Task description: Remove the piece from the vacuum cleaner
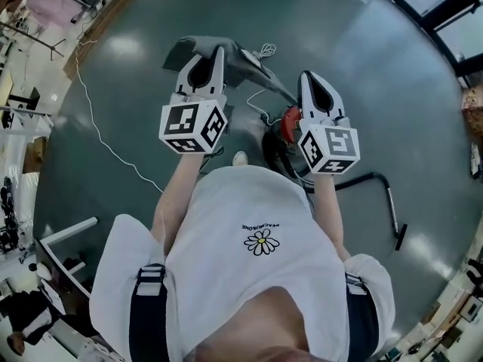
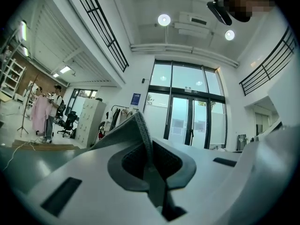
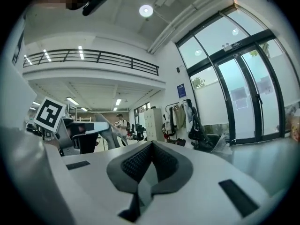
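Vacuum cleaner, red and black, sits nearer the closed, empty right gripper; left gripper pinches its flat grey piece (long axis running far-left).

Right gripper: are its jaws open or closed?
Closed: the right gripper has its two pads pressed together, with nothing between them.

The left gripper and right gripper are closed.

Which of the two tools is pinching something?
The left tool: its jaws are shut on a flat grey piece. The right tool is shut too, but nothing is between its jaws.
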`<state>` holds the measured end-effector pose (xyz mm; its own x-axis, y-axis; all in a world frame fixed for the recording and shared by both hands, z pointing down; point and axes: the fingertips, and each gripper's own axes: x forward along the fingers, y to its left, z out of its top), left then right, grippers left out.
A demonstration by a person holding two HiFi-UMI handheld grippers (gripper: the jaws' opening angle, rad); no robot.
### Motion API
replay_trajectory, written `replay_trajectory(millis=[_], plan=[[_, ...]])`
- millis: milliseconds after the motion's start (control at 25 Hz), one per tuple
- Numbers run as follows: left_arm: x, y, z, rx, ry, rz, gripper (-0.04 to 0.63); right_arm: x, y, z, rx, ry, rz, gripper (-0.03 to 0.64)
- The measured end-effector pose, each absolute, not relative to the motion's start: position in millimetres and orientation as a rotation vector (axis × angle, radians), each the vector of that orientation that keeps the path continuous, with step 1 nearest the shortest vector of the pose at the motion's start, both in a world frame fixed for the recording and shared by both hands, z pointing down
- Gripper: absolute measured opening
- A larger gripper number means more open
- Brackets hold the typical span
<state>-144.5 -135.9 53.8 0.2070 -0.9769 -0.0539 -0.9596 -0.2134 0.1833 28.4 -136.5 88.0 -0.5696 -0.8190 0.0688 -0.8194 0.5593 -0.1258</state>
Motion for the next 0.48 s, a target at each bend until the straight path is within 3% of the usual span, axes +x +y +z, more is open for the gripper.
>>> replay_trajectory(millis=[480], plan=[[-139.8,-142.5,54.8,2.348,-1.901,-0.251,0.017,19.5,-134.9,83.1,1.42,-2.837,0.302,0.009]])
